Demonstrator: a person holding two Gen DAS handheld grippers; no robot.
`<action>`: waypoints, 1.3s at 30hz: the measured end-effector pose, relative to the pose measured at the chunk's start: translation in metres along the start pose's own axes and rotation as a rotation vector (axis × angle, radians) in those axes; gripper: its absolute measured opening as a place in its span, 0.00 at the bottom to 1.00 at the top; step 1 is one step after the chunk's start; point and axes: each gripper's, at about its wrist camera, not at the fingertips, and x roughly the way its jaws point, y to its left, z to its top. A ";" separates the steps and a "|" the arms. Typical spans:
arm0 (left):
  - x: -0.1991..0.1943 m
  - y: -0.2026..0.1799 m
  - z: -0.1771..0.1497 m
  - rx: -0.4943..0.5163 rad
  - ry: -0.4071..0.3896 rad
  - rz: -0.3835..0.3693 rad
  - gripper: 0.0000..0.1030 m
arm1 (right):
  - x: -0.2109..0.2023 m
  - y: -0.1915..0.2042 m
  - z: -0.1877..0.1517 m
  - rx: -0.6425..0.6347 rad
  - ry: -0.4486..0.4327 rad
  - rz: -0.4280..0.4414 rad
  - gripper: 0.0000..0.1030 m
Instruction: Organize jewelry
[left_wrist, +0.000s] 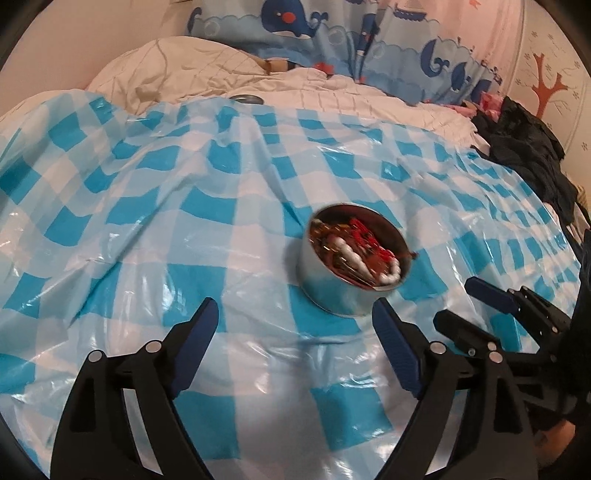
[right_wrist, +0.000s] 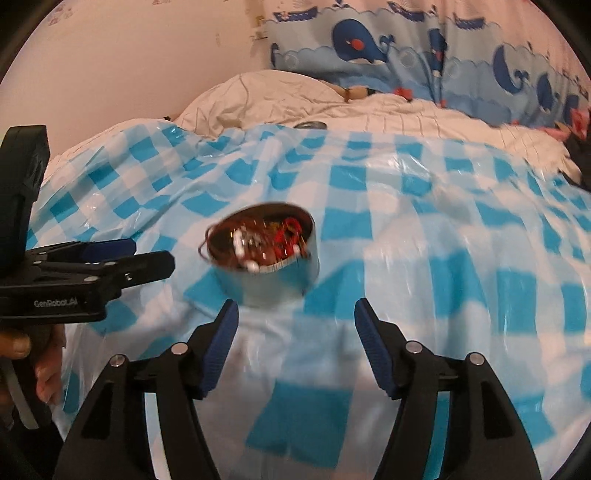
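Left wrist view: left gripper (left_wrist: 295, 317) stands wide, nothing between its jaws, above a blue-checked plastic sheet (left_wrist: 147, 206) on the bed. A round metal tin (left_wrist: 336, 291) of tangled jewelry (left_wrist: 354, 247) sits just beyond its right finger.

Right wrist view: right gripper (right_wrist: 295, 317) is spread, empty, with the tin (right_wrist: 266, 284) just past the fingertips, left of centre. A small lid (right_wrist: 311, 126) lies far back.
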 end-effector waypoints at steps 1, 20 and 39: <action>0.000 -0.003 -0.002 0.007 0.003 -0.004 0.80 | -0.001 0.001 -0.002 0.003 0.001 0.003 0.63; -0.008 -0.008 -0.032 -0.003 -0.011 0.057 0.88 | 0.005 0.025 -0.034 -0.017 0.025 -0.024 0.79; 0.005 -0.011 -0.031 0.009 0.003 0.074 0.89 | 0.010 0.028 -0.031 -0.011 0.056 -0.013 0.84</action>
